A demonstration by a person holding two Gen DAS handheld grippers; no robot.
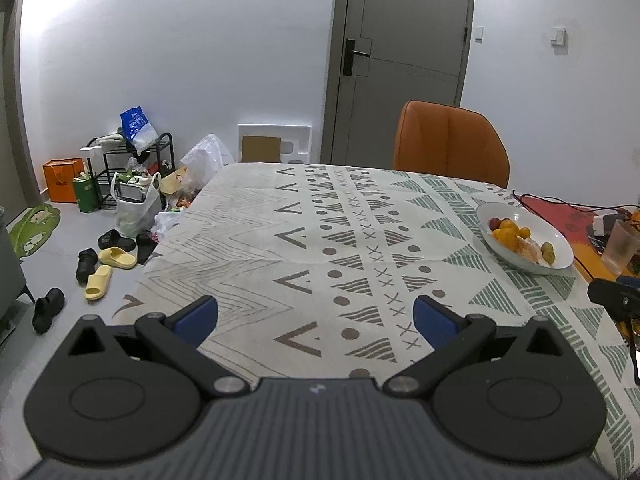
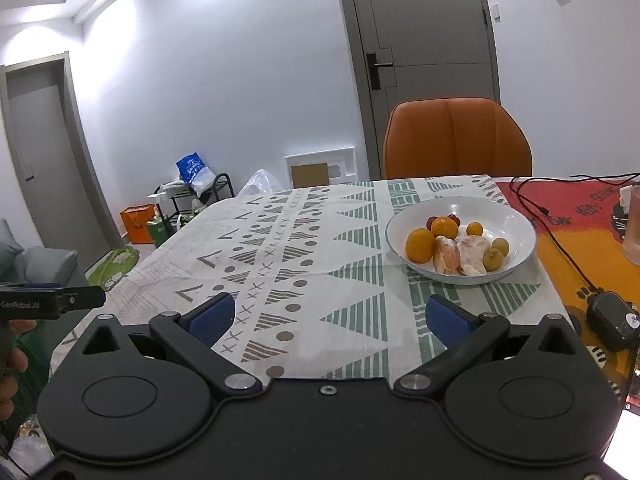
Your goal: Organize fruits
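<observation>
Blue-padded fingers of the right gripper, spread and empty, sit nearer the white fruit bowl, ahead-right; left gripper likewise spread.

The left gripper hovers with jaws spread wide over the patterned tablecloth; a white bowl of fruit sits far right.

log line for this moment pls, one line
left hand-held gripper: open, empty | right hand-held gripper: open, empty | fruits: all in white bowl | stage: nothing grasped
</observation>
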